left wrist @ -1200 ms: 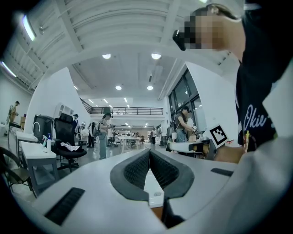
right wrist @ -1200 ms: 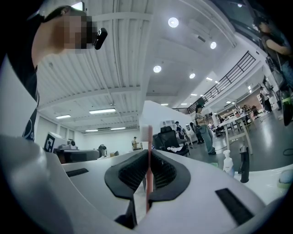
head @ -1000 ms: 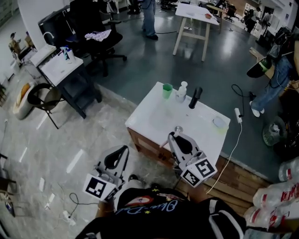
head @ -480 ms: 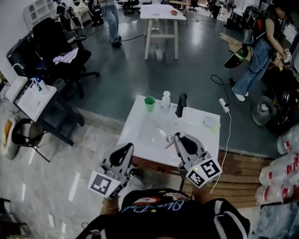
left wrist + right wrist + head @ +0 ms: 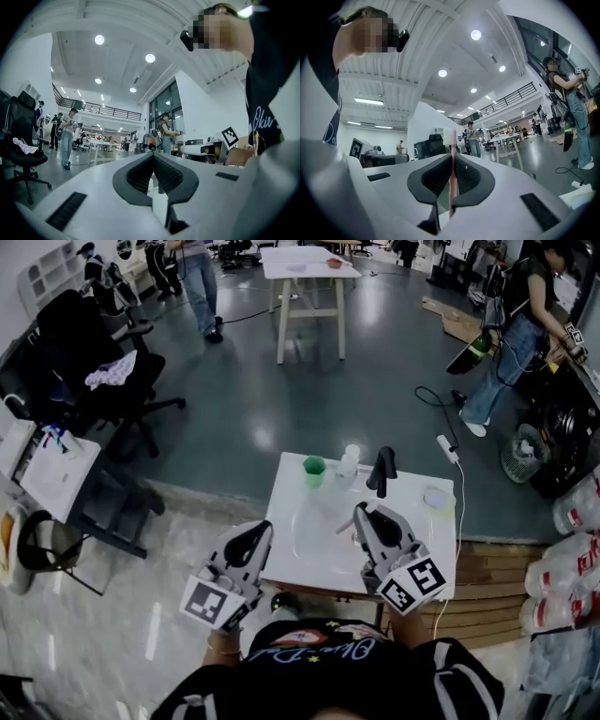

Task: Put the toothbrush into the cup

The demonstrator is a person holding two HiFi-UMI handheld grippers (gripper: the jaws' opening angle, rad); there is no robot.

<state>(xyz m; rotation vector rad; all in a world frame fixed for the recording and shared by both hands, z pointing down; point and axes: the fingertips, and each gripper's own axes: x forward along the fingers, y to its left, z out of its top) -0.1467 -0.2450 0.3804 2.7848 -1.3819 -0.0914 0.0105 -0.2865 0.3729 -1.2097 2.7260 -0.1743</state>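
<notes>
A pink toothbrush (image 5: 450, 140) with white bristles stands upright between the jaws of my right gripper (image 5: 452, 159), which is shut on its handle. In the head view the right gripper (image 5: 361, 514) hovers over the white sink top (image 5: 286, 563), and the toothbrush (image 5: 345, 524) sticks out to its left above the basin. The green cup (image 5: 314, 471) stands at the sink top's far edge, well beyond the gripper. My left gripper (image 5: 258, 531) hangs at the near left edge of the sink top. Its jaws (image 5: 153, 157) are shut with nothing between them.
A clear soap bottle (image 5: 350, 461) and a black faucet (image 5: 382, 472) stand right of the cup. A small round dish (image 5: 437, 498) lies at the right corner. Office chairs (image 5: 94, 381), a white table (image 5: 305, 268) and people stand farther off on the floor.
The head view has swung, so the sink top sits nearer and more central. Both grippers have edged forward; the right one carries the toothbrush farther over the basin.
</notes>
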